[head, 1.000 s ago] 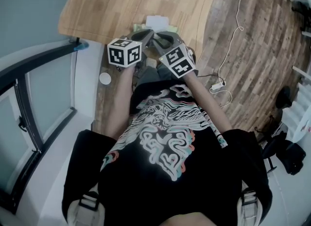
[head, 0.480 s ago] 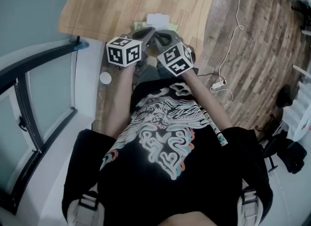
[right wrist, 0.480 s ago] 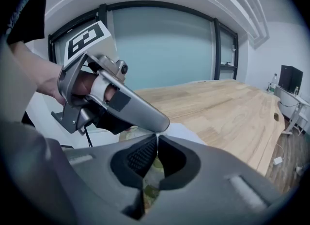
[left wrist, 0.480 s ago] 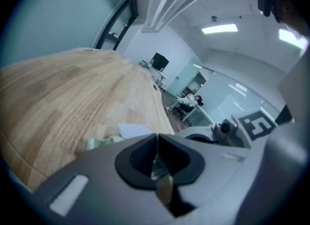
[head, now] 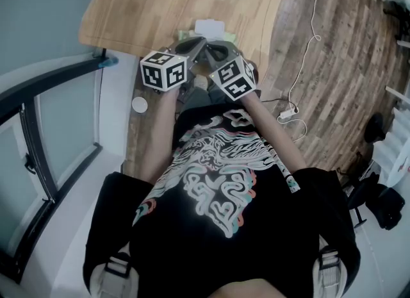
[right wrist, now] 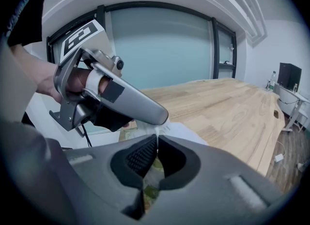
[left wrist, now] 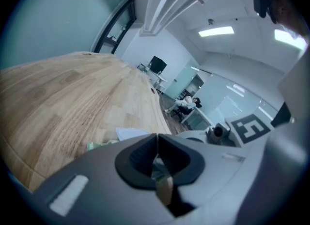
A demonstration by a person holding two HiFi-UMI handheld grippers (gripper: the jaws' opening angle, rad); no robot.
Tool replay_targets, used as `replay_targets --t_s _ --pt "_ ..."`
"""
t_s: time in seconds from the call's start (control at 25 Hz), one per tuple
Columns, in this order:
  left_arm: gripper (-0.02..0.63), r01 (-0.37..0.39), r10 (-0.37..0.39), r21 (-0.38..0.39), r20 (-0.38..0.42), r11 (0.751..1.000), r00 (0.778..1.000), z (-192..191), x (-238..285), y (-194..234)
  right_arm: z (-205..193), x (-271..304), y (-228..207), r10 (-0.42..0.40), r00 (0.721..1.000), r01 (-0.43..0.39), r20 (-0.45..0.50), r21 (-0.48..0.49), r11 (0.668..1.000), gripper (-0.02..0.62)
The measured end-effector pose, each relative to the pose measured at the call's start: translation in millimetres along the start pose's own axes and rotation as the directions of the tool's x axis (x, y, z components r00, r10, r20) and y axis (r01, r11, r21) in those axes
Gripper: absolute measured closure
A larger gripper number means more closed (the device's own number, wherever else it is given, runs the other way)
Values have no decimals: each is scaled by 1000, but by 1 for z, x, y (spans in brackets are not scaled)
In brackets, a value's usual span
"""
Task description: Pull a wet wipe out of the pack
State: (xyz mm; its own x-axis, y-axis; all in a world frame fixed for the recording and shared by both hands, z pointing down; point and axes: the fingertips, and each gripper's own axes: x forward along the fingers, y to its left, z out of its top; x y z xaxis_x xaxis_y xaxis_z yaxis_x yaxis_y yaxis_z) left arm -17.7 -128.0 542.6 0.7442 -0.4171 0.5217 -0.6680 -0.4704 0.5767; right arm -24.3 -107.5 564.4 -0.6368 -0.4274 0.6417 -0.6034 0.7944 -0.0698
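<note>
The wet wipe pack (head: 210, 27), white on top with green edges, lies near the front edge of the wooden table (head: 147, 2). Both grippers meet tip to tip just in front of it. My left gripper (head: 202, 41) has its jaws shut, and the pack (left wrist: 130, 133) shows just past them. My right gripper (head: 207, 49) is also shut. In the right gripper view the left gripper's tip (right wrist: 162, 119) hangs right above my right gripper (right wrist: 156, 144), over the pack (right wrist: 186, 133). A thin white sliver (right wrist: 156, 130) runs between the two tips; which jaws grip it I cannot tell.
The table's curved edge is close to the person's body. A small white disc (head: 139, 103) lies on the ledge at the left beside a glass partition (head: 57, 136). A power strip (head: 286, 112) with a cable rests on the wood floor at right.
</note>
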Motion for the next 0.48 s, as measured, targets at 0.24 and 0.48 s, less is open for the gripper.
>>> replay_targets --t_s 0.24,0.48 --pt "607 9 -9 -9 20 1000 1000 5 -3 -2 2 0 1 3 1000 -3 -2 -1 1000 591" --pt "607 3 -3 -12 25 1000 1000 4 -5 -5 -1 -1 1 5 1000 -5 -5 -2 1000 591"
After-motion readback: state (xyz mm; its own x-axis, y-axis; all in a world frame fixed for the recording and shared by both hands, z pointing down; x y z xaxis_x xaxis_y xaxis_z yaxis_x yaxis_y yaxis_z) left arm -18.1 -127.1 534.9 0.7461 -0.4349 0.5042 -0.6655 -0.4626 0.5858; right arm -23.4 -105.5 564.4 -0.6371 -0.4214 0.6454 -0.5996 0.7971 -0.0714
